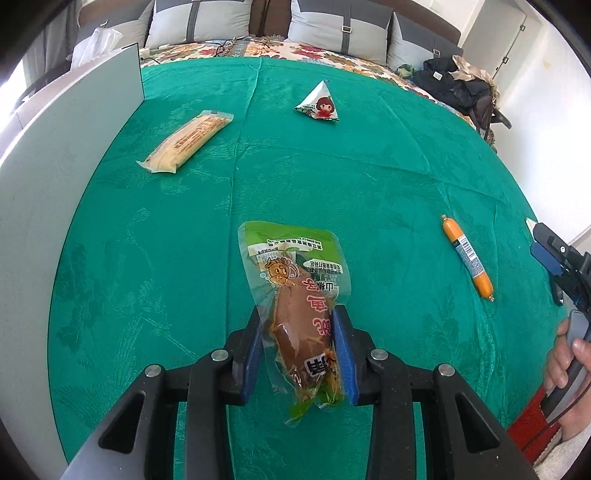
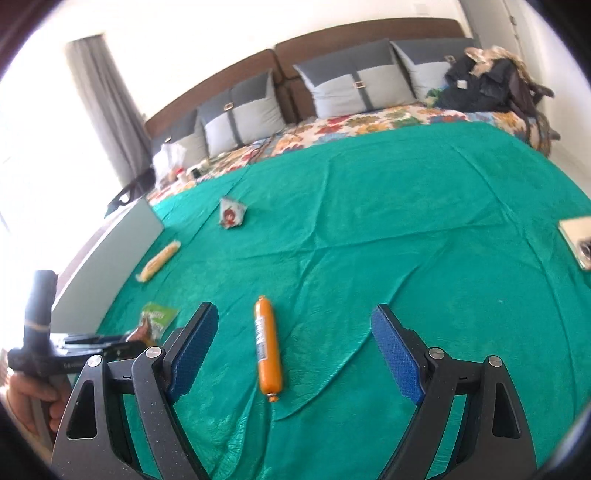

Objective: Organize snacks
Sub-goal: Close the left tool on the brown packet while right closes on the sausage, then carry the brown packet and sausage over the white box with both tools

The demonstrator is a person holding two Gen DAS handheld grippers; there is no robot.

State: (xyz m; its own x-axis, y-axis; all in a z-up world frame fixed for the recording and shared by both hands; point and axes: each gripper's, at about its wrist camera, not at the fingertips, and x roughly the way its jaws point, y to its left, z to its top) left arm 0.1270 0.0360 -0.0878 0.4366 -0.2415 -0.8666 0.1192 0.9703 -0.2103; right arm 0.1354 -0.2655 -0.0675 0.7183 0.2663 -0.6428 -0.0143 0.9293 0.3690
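Note:
My left gripper (image 1: 297,314) is shut on a clear packet with a green top and a brown snack inside (image 1: 295,295); both blue pads press its sides over the green bedspread (image 1: 369,177). The same packet (image 2: 157,319) shows at the lower left of the right wrist view. My right gripper (image 2: 295,308) stands open, and an orange sausage stick (image 2: 267,347) lies on the cloth between its fingers, untouched. That sausage (image 1: 468,258) and the right gripper (image 1: 546,243) show at the right of the left wrist view. A long yellow packet (image 1: 184,142) and a triangular white packet (image 1: 321,103) lie farther back.
A pale grey panel (image 1: 55,184) stands along the left edge of the bedspread. Pillows (image 1: 332,33) and a pile of dark clothes (image 1: 458,85) are at the head of the bed. A phone (image 2: 578,240) lies at the right edge. A hand (image 1: 572,354) holds the right gripper's handle.

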